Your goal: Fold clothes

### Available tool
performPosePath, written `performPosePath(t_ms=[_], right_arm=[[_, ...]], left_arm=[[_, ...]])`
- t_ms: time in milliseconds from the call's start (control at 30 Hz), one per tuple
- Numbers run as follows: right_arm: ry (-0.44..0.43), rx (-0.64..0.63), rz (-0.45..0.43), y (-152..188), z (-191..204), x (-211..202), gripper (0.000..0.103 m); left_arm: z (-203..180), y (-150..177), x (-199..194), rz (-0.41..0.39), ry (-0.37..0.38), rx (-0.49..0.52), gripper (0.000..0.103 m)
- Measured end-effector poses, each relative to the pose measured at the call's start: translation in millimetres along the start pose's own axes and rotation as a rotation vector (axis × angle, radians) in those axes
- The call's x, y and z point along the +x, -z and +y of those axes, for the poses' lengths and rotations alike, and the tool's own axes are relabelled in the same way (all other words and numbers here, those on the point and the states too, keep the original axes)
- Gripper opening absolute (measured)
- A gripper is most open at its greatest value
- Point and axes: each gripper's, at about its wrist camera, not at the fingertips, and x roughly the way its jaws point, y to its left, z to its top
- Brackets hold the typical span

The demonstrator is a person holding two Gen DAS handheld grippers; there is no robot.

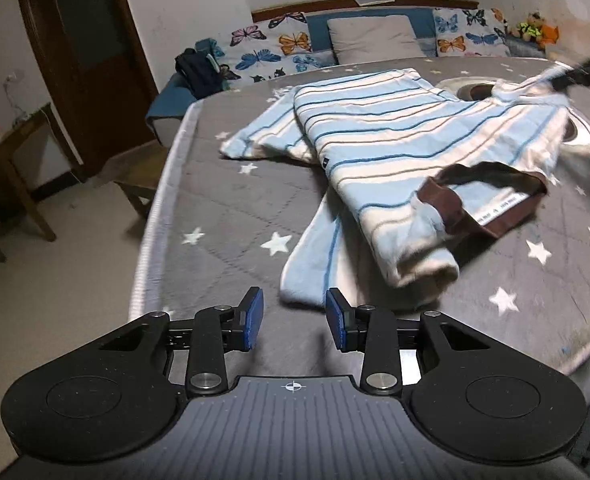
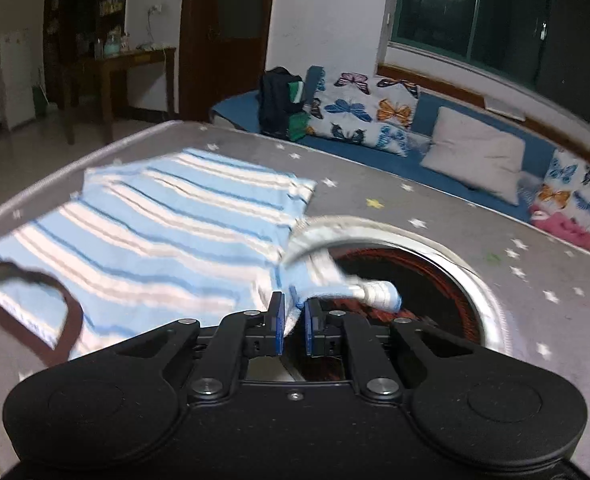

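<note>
A light-blue and white striped sweater (image 1: 395,144) with a brown collar (image 1: 491,196) lies partly folded on the grey star-patterned bed cover (image 1: 223,208). My left gripper (image 1: 293,312) is open and empty, hovering just short of the sweater's near sleeve (image 1: 315,256). My right gripper (image 2: 293,312) is shut on the sweater's sleeve (image 2: 323,276), holding it lifted above the bed; the cuff (image 2: 379,296) sticks out to the right. In the left wrist view the right gripper (image 1: 587,70) shows blurred at the far right, holding that sleeve. The sweater's body (image 2: 155,232) spreads to the left.
A round dark design with a white ring (image 2: 415,280) is on the bed cover under the right gripper. A blue bench with butterfly cushions (image 1: 279,48), a grey pillow (image 1: 375,36) and a dark backpack (image 1: 199,72) lines the far wall. A wooden table (image 1: 11,152) and door (image 1: 83,48) stand left.
</note>
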Motion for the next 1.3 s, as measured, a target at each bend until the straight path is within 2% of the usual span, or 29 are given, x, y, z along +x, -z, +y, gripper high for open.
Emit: performPosePath(t_ms=[267,333,367,500,667,900,1033,1300], right_arm=[[0.066,-0.019,0.005,25,-9,-16,0.011],[0.083,-0.024,0.006,31,-11,-20,0.011],[0.091,-0.027,0.006,34,-12,-22,0.011],[0.084,-0.004,-0.004,34,-15,-23,0.011],[0.073,-0.027,-0.021,27,-11,-21,0.011],[0.032,-0.069,-0.014,22,0,-4,0.011],[0.017,-0.090,0.005,21,6,8,0.007],[0.011,-0.115,0.050,26,7,12,0.006]], left_arm=[[1,-2,26,0.017,0.007,-0.039,0.034],[1,-2,28,0.010,0.007,-0.043,0.025],[1,-2,29,0.008,0.000,-0.045,0.014],[3,0,27,-0.004,-0.017,-0.068,0.006],[10,-2,13,-0.054,-0.070,-0.102,0.004],[30,2,-19,-0.101,-0.199,-0.179,0.004],[49,6,-18,-0.071,-0.276,-0.219,0.004],[79,3,2,0.010,-0.361,-0.266,0.004]])
